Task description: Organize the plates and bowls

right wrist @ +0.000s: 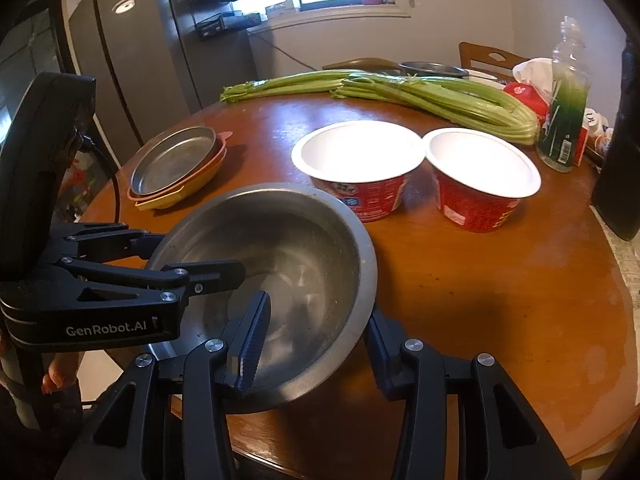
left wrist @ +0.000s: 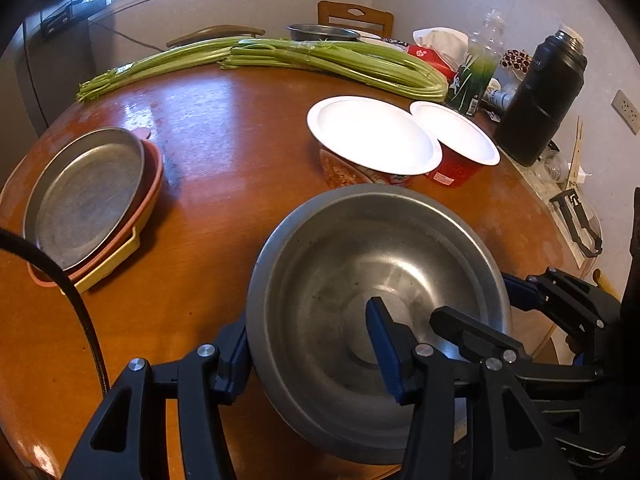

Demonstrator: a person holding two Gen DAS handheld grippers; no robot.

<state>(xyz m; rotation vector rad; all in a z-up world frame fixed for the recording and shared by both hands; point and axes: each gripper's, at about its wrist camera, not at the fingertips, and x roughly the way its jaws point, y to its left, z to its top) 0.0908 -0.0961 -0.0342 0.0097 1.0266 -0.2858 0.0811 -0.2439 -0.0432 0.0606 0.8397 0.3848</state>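
A large steel bowl hangs tilted just over the near part of the round wooden table. My left gripper is shut on the bowl's left wall, one pad inside and one outside. On the opposite wall my right gripper is shut the same way. A steel plate lies at the left on a pink and a yellow plate. Two red paper bowls with white insides stand side by side beyond the steel bowl.
Long celery stalks lie across the far side of the table. A green-labelled bottle, a black flask and packets crowd the right edge. Another steel bowl and a chair back are at the far side.
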